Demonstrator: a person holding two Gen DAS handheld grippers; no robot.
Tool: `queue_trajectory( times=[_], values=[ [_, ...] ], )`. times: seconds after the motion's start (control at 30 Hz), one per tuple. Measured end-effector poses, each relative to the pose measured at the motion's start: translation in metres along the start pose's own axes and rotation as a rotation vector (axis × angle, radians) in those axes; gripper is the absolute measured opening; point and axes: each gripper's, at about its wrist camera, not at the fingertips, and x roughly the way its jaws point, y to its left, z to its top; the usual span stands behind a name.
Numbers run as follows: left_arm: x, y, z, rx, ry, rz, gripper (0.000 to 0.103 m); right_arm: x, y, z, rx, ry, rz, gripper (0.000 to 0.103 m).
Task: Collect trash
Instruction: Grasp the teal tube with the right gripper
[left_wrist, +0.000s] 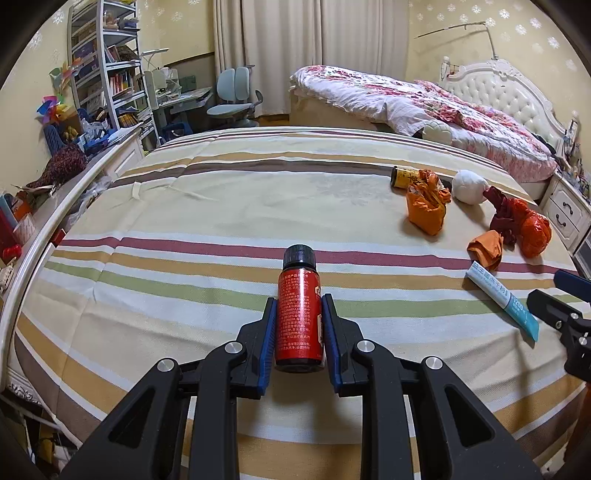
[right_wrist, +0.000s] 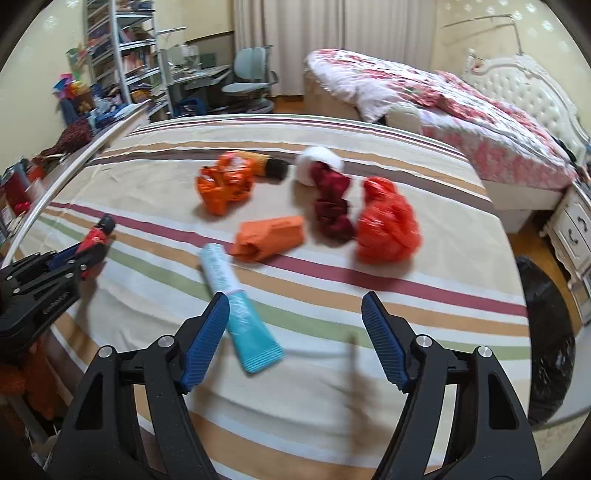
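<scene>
My left gripper (left_wrist: 298, 301) is shut on a small red bottle (left_wrist: 299, 317) with a black cap, held above the striped bedspread (left_wrist: 184, 229). The same bottle (right_wrist: 96, 236) shows at the left of the right wrist view. My right gripper (right_wrist: 295, 306) stands open above the bed with nothing between its pads. A teal and white tube (right_wrist: 240, 314) lies just by its left fingertip (right_wrist: 216, 314). Beyond lie an orange wrapper (right_wrist: 269, 238), an orange bag (right_wrist: 225, 184), a dark red crumpled piece (right_wrist: 332, 206), a red plastic bag (right_wrist: 388, 229) and a white ball (right_wrist: 317, 162).
A black trash bag (right_wrist: 543, 339) stands on the floor at the bed's right side. A second bed with a floral quilt (left_wrist: 424, 99) lies beyond, with a white nightstand (right_wrist: 572, 229) beside it. Shelves (left_wrist: 107, 66) and a desk chair (left_wrist: 236, 92) fill the back left.
</scene>
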Motion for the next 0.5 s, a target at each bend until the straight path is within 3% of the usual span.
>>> queue_trajectory(
  times=[0.23,0.33,0.4,0.5],
  values=[
    [0.0,0.004,0.0,-0.01,-0.001,-0.001,0.025,0.022,0.025,0.006,-0.06,0.05,0.06,0.046],
    [0.001,0.005,0.0,-0.01,-0.001,-0.002,0.025,0.022,0.031,0.004,-0.084,0.047,0.045,0.039],
    [0.0,0.005,0.0,-0.007,-0.004,0.0,0.025,0.021,0.031,0.003,-0.087,0.044,0.045,0.027],
    [0.0,0.004,-0.001,-0.005,-0.007,0.004,0.025,0.019,0.029,0.0,-0.086,0.039,0.047,0.023]
  ],
)
